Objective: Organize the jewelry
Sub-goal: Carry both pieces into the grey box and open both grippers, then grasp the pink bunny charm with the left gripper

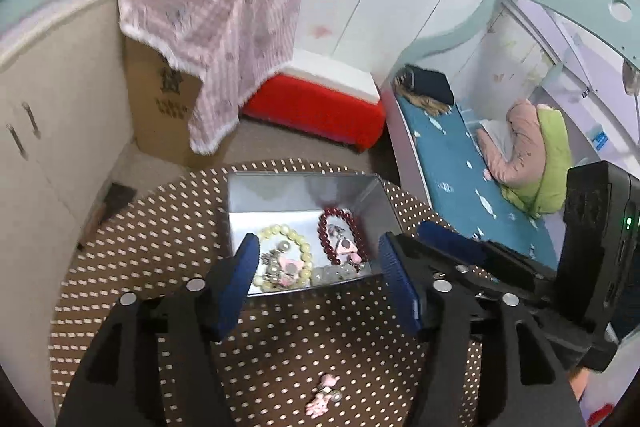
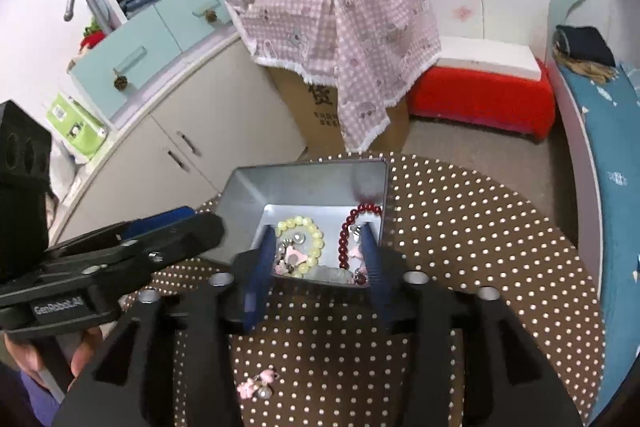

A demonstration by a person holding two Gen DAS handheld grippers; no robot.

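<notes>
A round worktop [image 1: 120,267] covered in brown cloth with pale dots is seen from both wrist views, and a shallow metal tin [image 1: 304,195] stands on it with its lid off or out of sight. Inside the tin a pale yellow bead bracelet [image 1: 306,251] and a dark red bead bracelet [image 1: 326,239] lie side by side, each ringed around small pink-and-silver charms whose shapes cannot be made out. A clear or whitish piece near the tin's front wall is too blurred to be identified. The left gripper [image 1: 316,291] is held over the tin's near edge with its jaws apart and nothing between them; part of the yellow bracelet is hidden behind its blue finger pads [image 1: 240,283]. The right gripper [image 2: 318,267] is likewise spread, with nothing clamped, and its fingers reach into the tin, so that the lower part of the red bracelet is partly covered. A small pink charm cluster [image 1: 322,399] lies alone on the worktop, outside the tin and close to the cameras, partly cut off by the gripper bodies. In the right wrist view the hand [image 2: 80,359] holding the left gripper is only partly visible at the lower left edge.
</notes>
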